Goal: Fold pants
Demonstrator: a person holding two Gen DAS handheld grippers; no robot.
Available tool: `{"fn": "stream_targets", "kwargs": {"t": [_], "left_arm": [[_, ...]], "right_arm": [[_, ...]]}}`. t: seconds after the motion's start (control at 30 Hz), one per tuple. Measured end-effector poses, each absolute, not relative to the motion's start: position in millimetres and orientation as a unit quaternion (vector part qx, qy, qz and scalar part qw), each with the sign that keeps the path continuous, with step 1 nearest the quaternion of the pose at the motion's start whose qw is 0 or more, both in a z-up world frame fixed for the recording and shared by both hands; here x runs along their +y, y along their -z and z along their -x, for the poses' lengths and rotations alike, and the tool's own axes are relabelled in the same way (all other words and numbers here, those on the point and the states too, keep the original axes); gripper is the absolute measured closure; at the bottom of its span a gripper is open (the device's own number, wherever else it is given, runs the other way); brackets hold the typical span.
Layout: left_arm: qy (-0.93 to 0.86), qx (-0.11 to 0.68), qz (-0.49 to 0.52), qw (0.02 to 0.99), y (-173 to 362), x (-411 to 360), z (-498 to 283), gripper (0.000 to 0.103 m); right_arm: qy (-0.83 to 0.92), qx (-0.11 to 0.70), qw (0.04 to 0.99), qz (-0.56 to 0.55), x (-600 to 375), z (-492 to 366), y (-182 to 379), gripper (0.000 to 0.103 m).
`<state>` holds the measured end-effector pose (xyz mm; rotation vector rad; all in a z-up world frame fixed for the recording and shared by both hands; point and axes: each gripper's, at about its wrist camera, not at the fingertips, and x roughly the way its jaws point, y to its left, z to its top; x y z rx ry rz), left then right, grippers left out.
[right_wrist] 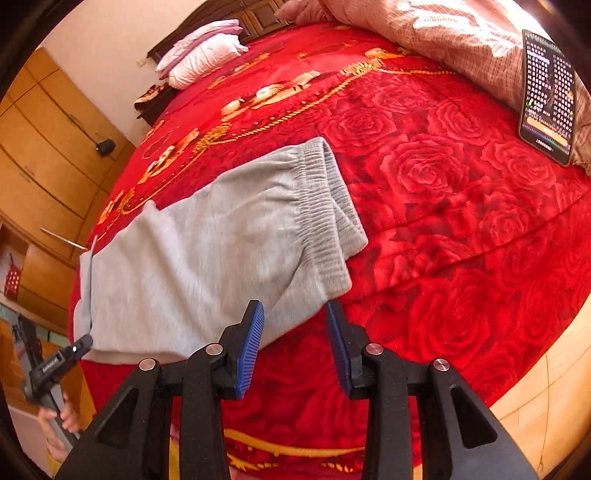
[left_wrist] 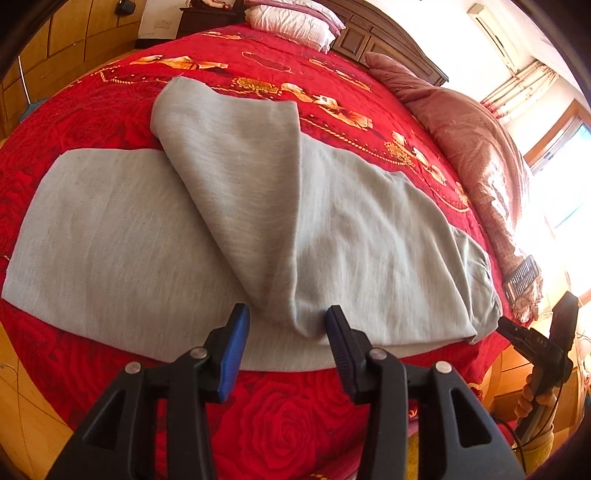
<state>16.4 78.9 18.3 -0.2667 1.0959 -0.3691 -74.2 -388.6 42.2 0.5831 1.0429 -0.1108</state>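
Grey sweatpants [left_wrist: 155, 236] lie across a red rose-patterned bedspread [left_wrist: 280, 417]. One leg lies flat to the left; the other is folded back diagonally over it [left_wrist: 236, 147]. My left gripper [left_wrist: 286, 332] is open and empty, just short of the near edge of the pants at the crotch fold. In the right wrist view the elastic waistband [right_wrist: 325, 206] lies at the right end of the pants [right_wrist: 192, 258]. My right gripper [right_wrist: 295, 332] is open and empty, hovering at the near edge below the waistband.
A phone [right_wrist: 548, 96] leans on a pink checked quilt [left_wrist: 476, 147] along the far side of the bed. White pillows [left_wrist: 295, 22] and a dark headboard stand at the head. Wooden wardrobes [right_wrist: 48, 155] line the wall. The wooden floor [right_wrist: 546, 398] shows beside the bed.
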Motion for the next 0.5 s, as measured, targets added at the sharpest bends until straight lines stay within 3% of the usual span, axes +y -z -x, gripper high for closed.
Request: {"fn": "stream_targets", "kwargs": {"t": [0.2, 0.3, 0.37, 0.43, 0.47, 0.5], "left_arm": [[0.165, 0.523, 0.125, 0.827, -14.3, 72.7, -23.1, 0.058], [0.155, 0.527, 0.124, 0.826, -10.4, 71.0, -27.2, 0.058], [0.154, 0.528, 0.127, 0.826, -8.7, 69.8, -28.4, 0.058], [0.151, 0.525, 0.124, 0.828, -7.9, 68.4, -28.9, 0.068], [0.149, 0.524, 0.120, 0.830, -7.9, 67.1, -29.6, 0.083], [0.150, 0.523, 0.119, 0.830, -8.4, 66.0, -30.3, 0.088]], "right_arm": [[0.041, 0.500, 0.809, -0.306, -389.4, 64.1, -30.1, 0.067], [0.043, 0.493, 0.821, -0.284, -385.3, 64.6, -38.7, 0.087], [0.048, 0.490, 0.827, -0.270, -384.5, 63.5, -46.3, 0.093], [0.048, 0.489, 0.833, -0.254, -384.9, 59.4, -55.0, 0.094], [0.051, 0.492, 0.835, -0.241, -384.6, 55.7, -59.3, 0.095], [0.050, 0.491, 0.839, -0.230, -384.9, 51.9, -65.0, 0.095]]}}
